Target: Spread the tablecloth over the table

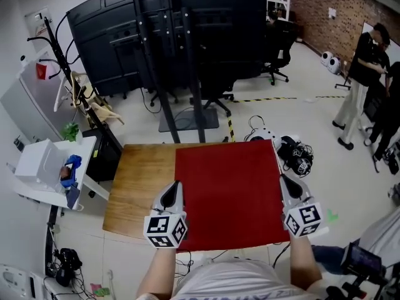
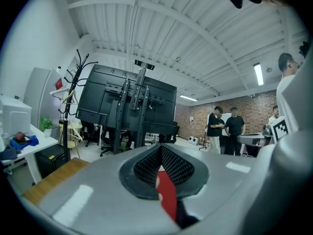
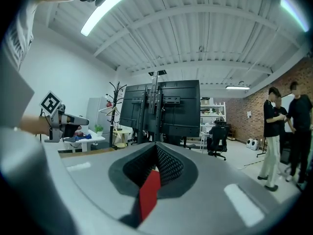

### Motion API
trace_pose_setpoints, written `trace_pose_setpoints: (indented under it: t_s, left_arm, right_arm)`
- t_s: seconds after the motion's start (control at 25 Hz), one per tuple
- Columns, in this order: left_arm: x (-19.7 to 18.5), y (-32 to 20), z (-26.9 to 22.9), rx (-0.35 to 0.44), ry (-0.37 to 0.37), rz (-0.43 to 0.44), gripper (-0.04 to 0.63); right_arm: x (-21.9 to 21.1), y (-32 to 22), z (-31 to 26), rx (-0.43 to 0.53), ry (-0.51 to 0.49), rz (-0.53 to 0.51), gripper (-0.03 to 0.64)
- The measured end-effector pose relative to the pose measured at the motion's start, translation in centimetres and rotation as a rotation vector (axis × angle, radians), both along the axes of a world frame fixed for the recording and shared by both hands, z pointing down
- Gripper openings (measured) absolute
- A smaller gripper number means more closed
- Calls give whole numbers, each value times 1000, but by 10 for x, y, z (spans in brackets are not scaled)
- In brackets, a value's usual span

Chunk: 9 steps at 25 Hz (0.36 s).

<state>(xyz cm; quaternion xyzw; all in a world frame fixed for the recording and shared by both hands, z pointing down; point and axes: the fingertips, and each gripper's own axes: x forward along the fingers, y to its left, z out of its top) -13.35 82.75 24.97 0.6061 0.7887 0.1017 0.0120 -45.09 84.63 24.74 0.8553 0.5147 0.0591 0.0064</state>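
Both tools are clamped, and I'm working the near corners of the cloth. The left gripper (image 1: 175,185) is pinched tight on the near-left corner of the red tablecloth (image 1: 228,192); in the left gripper view a red fold (image 2: 167,196) sits squeezed between the black pads. The same goes for the right gripper (image 1: 283,181), closed on the near-right corner, with a strip of red (image 3: 149,194) caught in its jaws. Both grippers point away from me, roughly level, with the near hem stretched flat between them. From the head view, the cloth reaches the far edge of the wooden table (image 1: 140,180) and covers its middle and right side. A broad band of bare wood shows along the left. So I'd call this the spreading step, mostly done but off-centre. I can't tell whether the near hem is resting on the tabletop or held just above it. The next move, as I judge it, is to carry both corners leftward together with even tension until the bare wood is covered. Then I'd lower the hem onto the near edge and open both jaws. The risk I see is one hand leading and pulling a diagonal wrinkle, or dragging the far hem back off the table.
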Motion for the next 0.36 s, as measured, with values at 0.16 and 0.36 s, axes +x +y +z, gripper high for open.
trace_pose_setpoints:
  t_s: [0.16, 0.36]
  left_arm:
    - [-3, 0, 0, 2, -18, 7, 8]
    - [-13, 0, 0, 10, -2, 18, 6]
  right_arm:
    - [-3, -1, 4, 3, 3, 6, 5]
    - [-8, -3, 5, 16, 4, 10, 5]
